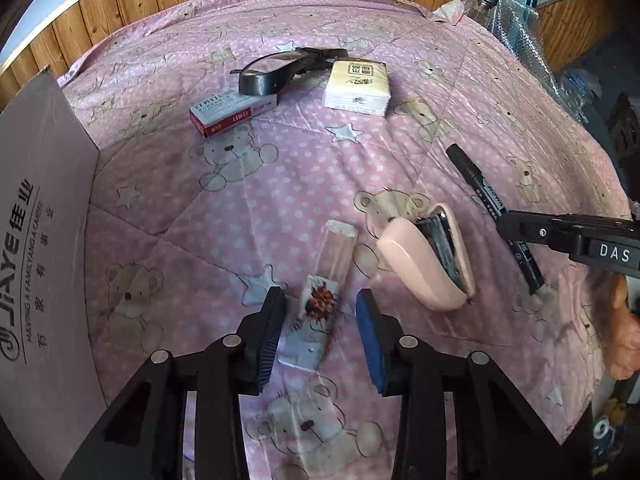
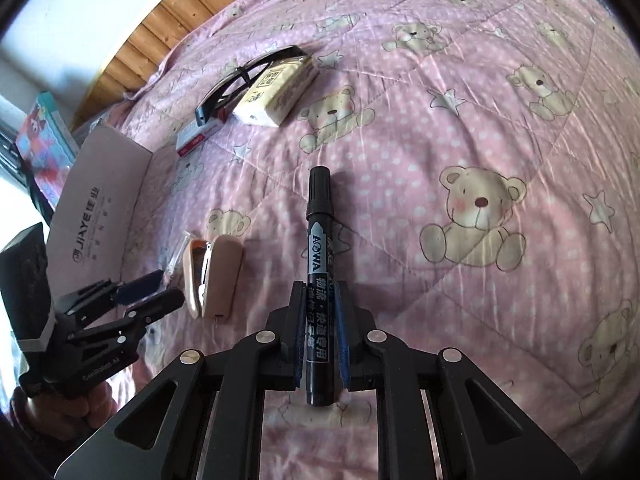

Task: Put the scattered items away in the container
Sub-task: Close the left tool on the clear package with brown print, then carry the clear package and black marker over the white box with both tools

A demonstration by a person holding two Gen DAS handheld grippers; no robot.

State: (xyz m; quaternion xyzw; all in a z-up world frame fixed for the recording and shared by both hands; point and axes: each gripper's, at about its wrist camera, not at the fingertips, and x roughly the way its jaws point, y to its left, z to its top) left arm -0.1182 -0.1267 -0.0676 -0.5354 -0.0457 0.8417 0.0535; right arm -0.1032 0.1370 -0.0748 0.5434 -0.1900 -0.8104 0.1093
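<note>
Clamping the black marker (image 2: 318, 280) mid-barrel, the right hand-held gripper (image 2: 320, 336) seems to have it just clear of the bed (image 2: 460, 120). The left hand-held gripper (image 1: 320, 336) gapes around a clear packet (image 1: 320, 300) beside the pink stapler (image 1: 428, 256). Thin film could slip flat when squeezed; the cardboard box (image 1: 44, 220) waits left.

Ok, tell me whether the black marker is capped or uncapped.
Capped. The black marker, clamped between the right gripper fingers, ends in a ridged black cap; no tip shows.
</note>
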